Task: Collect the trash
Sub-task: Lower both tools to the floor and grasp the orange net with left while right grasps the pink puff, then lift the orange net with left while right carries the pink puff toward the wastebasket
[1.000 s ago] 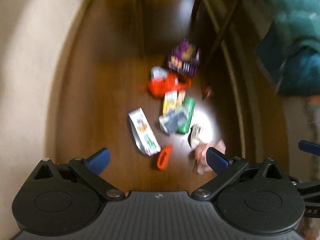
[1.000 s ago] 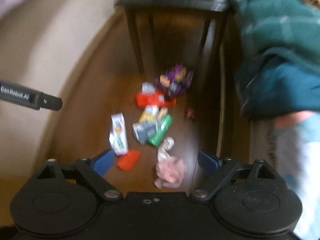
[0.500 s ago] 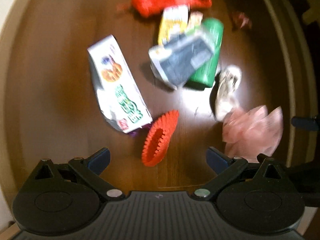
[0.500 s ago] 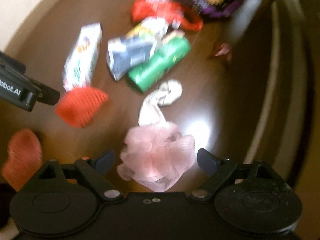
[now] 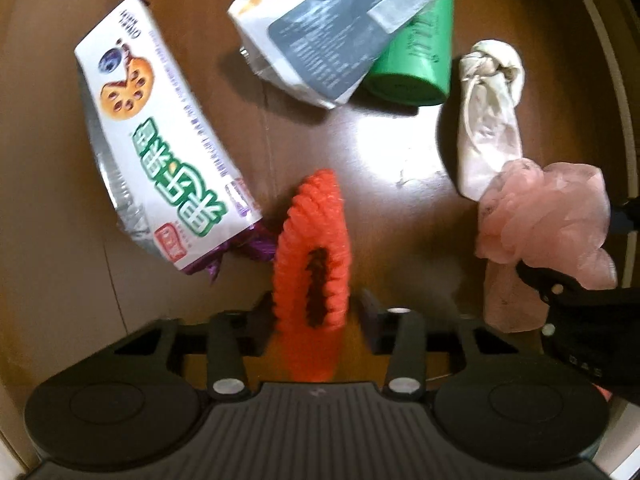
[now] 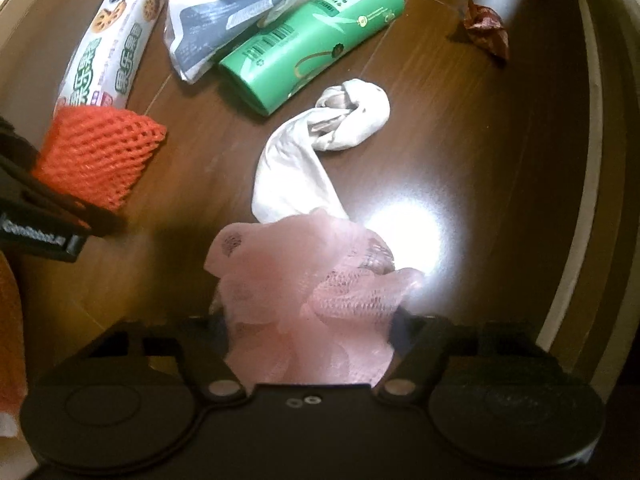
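Left wrist: dark wood floor (image 5: 72,300); the left gripper (image 5: 314,304), jaws just closing, pinches the orange foam net (image 5: 312,248) beside a biscuit wrapper (image 5: 160,152). Right wrist: the right gripper (image 6: 310,324), also closing, squeezes the pink mesh puff (image 6: 308,296) (white sock (image 6: 304,164) touching it).

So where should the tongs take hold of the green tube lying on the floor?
Across the middle of the green tube, from straight above: it lies flat, and its round body is bare there, while the grey-and-white packet overlaps one side of it.
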Demonstrator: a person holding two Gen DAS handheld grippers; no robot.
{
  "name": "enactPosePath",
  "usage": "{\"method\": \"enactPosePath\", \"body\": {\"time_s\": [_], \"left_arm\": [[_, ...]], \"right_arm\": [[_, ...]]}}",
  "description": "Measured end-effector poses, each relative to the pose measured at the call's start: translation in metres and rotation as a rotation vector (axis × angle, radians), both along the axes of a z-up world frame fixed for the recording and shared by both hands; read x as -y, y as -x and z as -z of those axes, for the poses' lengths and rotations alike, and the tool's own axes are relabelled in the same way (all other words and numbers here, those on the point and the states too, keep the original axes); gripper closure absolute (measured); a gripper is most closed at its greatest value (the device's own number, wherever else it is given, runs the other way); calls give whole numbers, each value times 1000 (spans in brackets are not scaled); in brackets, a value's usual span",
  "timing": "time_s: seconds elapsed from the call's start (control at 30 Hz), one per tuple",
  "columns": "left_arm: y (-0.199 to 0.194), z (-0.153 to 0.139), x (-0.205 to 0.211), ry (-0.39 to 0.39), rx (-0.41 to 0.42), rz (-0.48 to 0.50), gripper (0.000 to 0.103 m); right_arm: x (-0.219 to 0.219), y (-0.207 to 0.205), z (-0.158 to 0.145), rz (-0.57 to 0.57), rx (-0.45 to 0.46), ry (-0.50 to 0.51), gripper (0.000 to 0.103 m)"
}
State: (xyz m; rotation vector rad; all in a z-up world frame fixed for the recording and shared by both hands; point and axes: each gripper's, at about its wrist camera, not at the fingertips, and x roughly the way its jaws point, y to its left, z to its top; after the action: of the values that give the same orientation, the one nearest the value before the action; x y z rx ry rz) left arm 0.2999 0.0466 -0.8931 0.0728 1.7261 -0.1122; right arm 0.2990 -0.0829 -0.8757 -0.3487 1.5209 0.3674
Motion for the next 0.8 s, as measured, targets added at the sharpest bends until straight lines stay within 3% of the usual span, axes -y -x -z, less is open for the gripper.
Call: {"method": "enactPosePath", "body": {"time_s": [0.13,0.3,0.47,0.6,0.7,0.8], "left_arm": [[6,-10,7,-9,-4,43,91],[13,-42,4,-24,21,47,92],[21,-97,-6,-8,46,49,92],[25,-162,-18,13,80,56,92],[27,-196,-22,17,109,57,92],[26,-249,-28,30,140,43,92]], "right_arm": [[-1,5,-12,-12,5,20,69],[5,15,-38,15,12,15,89],[9,29,-94,84,40,-25,93],[6,32,-131,135,82,-61,93],[6,37,-181,168,109,-86,93],[4,34,-228,195,144,-106,93]]}}
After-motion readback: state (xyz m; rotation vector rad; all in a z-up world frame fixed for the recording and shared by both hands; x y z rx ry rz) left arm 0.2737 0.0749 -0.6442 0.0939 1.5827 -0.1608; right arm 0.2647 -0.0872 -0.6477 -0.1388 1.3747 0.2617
